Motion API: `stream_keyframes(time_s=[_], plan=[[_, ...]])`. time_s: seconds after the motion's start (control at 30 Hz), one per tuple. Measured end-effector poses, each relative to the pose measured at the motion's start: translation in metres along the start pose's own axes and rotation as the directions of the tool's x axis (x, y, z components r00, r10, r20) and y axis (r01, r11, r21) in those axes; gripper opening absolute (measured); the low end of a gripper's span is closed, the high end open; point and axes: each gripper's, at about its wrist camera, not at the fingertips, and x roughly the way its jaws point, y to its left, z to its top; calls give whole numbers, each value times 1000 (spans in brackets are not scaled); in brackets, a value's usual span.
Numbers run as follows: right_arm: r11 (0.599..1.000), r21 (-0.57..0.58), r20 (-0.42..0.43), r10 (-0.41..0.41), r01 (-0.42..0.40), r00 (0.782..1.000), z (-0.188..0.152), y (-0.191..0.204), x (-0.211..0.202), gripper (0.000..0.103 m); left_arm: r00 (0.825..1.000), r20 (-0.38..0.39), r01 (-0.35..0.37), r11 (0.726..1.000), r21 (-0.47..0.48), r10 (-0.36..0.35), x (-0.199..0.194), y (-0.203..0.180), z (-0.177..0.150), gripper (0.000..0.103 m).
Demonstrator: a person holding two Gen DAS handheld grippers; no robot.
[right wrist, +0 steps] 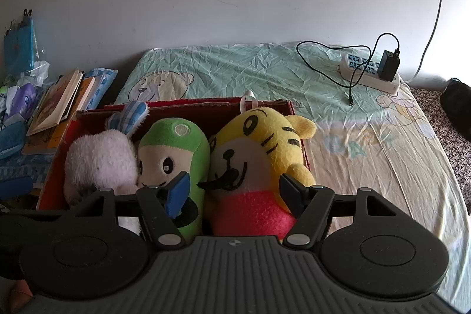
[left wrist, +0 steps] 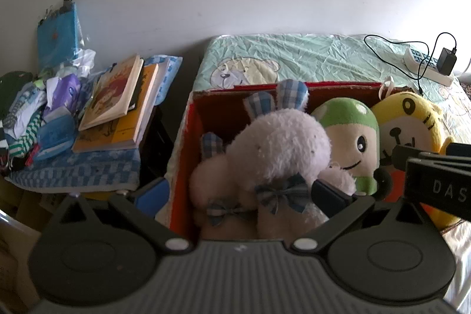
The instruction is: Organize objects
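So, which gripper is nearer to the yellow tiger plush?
Right. The right gripper is open around the yellow tiger plush in the red box; the left gripper is open around the white bunny plush.

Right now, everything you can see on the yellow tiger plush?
The tiger is a fuzzy yellow plush with black stripes, a cream face with a black nose and mouth, rounded ears and a red body. It sits upright at the right end of the red box, pressed against the green plush. The right gripper is open around its body.
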Motion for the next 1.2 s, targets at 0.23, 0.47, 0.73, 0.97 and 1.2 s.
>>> stream_keyframes(time_s=[0.23,0.47,0.73,0.97,1.2], plan=[[1000,2,1,-5,5,1000,-1,1,-1,70,1000,0,1,1000,0,-1,0,0,0,103],[1000,13,3,11,-11,1000,-1,-1,-3,70,1000,6,2,1000,3,-2,-1,0,0,103],[999,36,12,26,-26,1000,-1,-4,-7,70,1000,24,4,1000,5,-4,-8,0,1,103],[999,35,12,25,-26,1000,-1,-4,-8,70,1000,24,-5,1000,5,5,-6,0,0,103],[999,37,13,26,-26,1000,-2,-4,-9,70,1000,24,-6,1000,4,6,-6,0,0,103]])
